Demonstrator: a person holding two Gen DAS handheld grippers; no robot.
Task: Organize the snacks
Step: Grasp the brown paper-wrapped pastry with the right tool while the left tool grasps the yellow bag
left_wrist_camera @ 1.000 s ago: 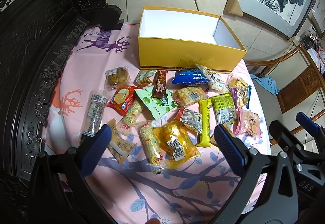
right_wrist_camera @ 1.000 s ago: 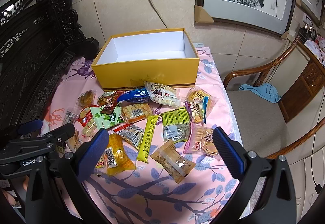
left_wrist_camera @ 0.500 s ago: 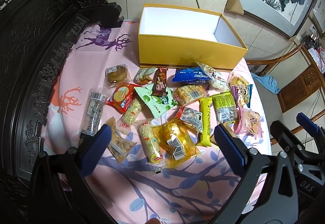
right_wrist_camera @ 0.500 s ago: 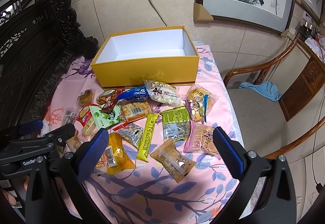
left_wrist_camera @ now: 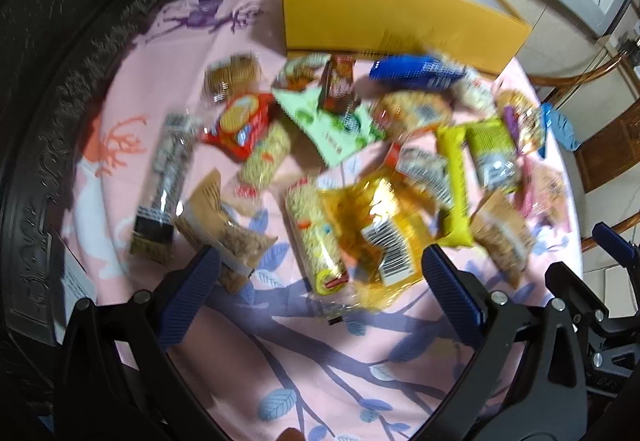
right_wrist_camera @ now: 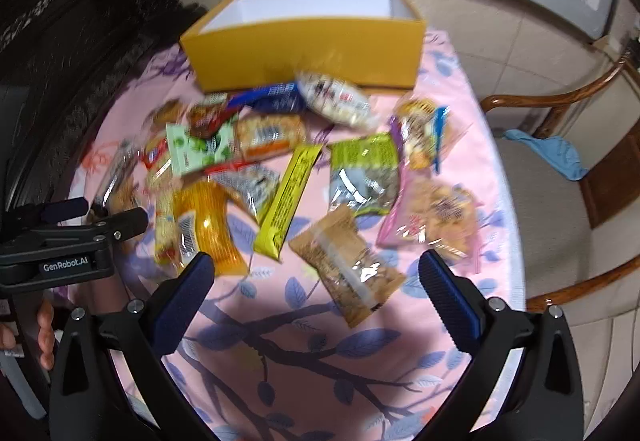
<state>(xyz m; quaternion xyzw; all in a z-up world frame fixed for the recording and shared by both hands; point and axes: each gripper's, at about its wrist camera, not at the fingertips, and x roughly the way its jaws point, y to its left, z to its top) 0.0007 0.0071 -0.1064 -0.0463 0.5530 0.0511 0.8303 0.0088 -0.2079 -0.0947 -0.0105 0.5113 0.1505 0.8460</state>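
Note:
Several wrapped snacks lie scattered on a pink patterned tablecloth (left_wrist_camera: 248, 353), in front of an empty yellow box (left_wrist_camera: 384, 17) with a white inside. My left gripper (left_wrist_camera: 320, 285) stands open, low over the near snacks: a clear yellow-orange packet (left_wrist_camera: 376, 241) and a puffed-rice roll (left_wrist_camera: 316, 237) lie just ahead of its fingers. My right gripper (right_wrist_camera: 316, 285) is open too, with a brown cracker packet (right_wrist_camera: 348, 265) between and just beyond its fingers. The yellow box (right_wrist_camera: 308, 49) sits behind the snacks. Both views are motion-blurred.
Dark carved wooden furniture (left_wrist_camera: 52, 89) borders the table on the left. A wooden chair (right_wrist_camera: 568, 177) with a blue cloth (right_wrist_camera: 548, 153) on its seat stands to the right. Framed pictures lean on the tiled wall. The left gripper's body (right_wrist_camera: 60, 241) shows at the right wrist view's left edge.
Both grippers have dropped lower and closer to the snacks, which now fill more of each view. Both stay open. No snack has moved.

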